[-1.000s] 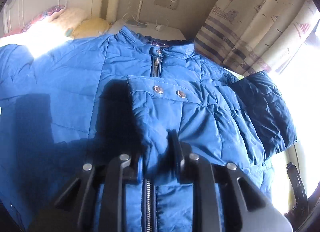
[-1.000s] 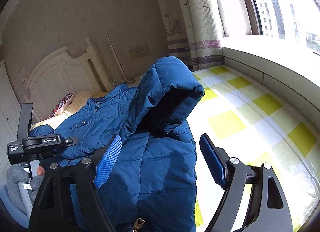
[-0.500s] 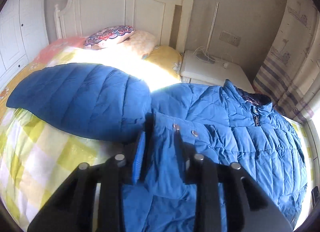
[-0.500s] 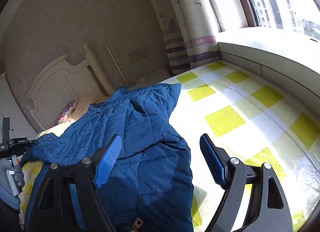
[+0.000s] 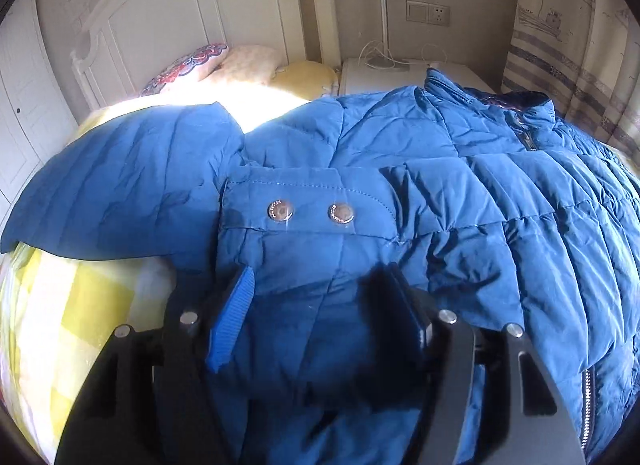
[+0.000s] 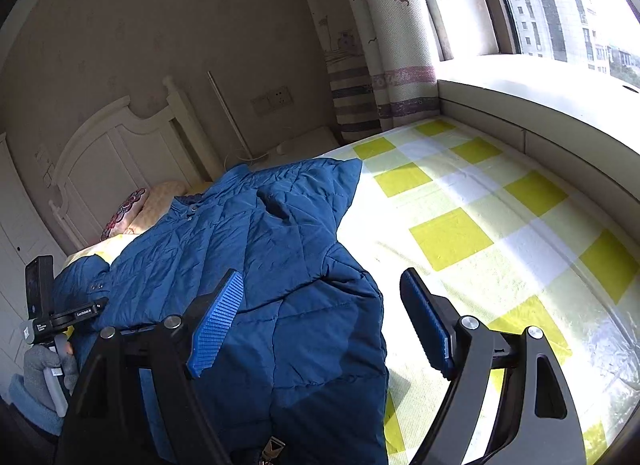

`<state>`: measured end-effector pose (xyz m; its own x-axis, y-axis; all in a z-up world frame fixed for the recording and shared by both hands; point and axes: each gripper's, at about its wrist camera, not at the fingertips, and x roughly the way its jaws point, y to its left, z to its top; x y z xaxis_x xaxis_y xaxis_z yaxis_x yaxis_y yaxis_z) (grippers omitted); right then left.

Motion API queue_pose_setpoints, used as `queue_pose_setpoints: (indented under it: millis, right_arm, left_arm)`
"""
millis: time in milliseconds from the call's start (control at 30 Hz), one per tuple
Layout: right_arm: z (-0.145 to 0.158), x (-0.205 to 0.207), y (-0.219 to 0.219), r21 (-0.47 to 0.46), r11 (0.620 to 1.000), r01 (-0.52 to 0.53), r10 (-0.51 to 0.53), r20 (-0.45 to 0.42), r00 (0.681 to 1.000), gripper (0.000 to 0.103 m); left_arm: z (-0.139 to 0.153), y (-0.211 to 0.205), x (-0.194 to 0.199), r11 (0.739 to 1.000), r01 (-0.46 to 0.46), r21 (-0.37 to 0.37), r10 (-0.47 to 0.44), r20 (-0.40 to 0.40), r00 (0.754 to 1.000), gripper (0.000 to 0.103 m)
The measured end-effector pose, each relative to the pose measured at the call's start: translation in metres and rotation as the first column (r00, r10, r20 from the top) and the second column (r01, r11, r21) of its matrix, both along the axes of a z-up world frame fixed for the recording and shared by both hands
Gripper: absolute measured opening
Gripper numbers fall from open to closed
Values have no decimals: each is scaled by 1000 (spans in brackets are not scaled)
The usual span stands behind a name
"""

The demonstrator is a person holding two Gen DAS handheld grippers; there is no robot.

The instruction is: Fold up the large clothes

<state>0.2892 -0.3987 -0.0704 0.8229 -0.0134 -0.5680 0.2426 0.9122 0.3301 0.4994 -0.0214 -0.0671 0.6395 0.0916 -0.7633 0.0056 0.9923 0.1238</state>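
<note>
**Sunlit bed, blue jacket spread across it**

Yellow-and-white checked bedding (image 6: 452, 239) covers a bed under a bright window (image 6: 560, 5), and on it lies a blue quilted jacket (image 5: 460, 169), front up, collar toward the white headboard (image 5: 168, 25). One sleeve is folded in over the chest, its cuff tab (image 5: 308, 205) showing two metal snaps. The other sleeve (image 5: 120, 189) stretches flat out to the side toward the pillows (image 5: 224, 65). In the right wrist view the far side panel is also turned in over the body of the jacket.

The left gripper (image 5: 316, 317) hangs over the folded sleeve below the cuff; its jaws are opening, with sleeve fabric between them but not pinched. The right gripper (image 6: 320, 325) hovers above the jacket's lower edge with its jaws wide apart, holding nothing. A gloved hand (image 6: 48, 369) grips the left tool's handle at the frame's edge. A striped curtain (image 6: 372, 77) and a white nightstand (image 5: 412, 73) stand past the bed.
</note>
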Motion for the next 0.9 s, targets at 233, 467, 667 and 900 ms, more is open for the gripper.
queue_pose_setpoints:
  millis: [233,467,667,900]
  right_arm:
    - [57,61,49,-220,967,-129,142,42,989,79]
    - [-6,176,67,-238,936,-259,182,-300,936,82]
    - [1,166,51,-164,972,-167,118,-274,954,84]
    - [-23,178,70,-247,939,-239,142,-354,925,89]
  left_arm:
    - [-5,-11,0,997,-22,74,21,13,1000,79]
    - [-4,-7,-1,998,-37,59,35,21,999,83]
    - [-5,-7,0,997,-38,71,36,22,999,84]
    - [-5,-10,-5,994,-54,94,50,35,998,85]
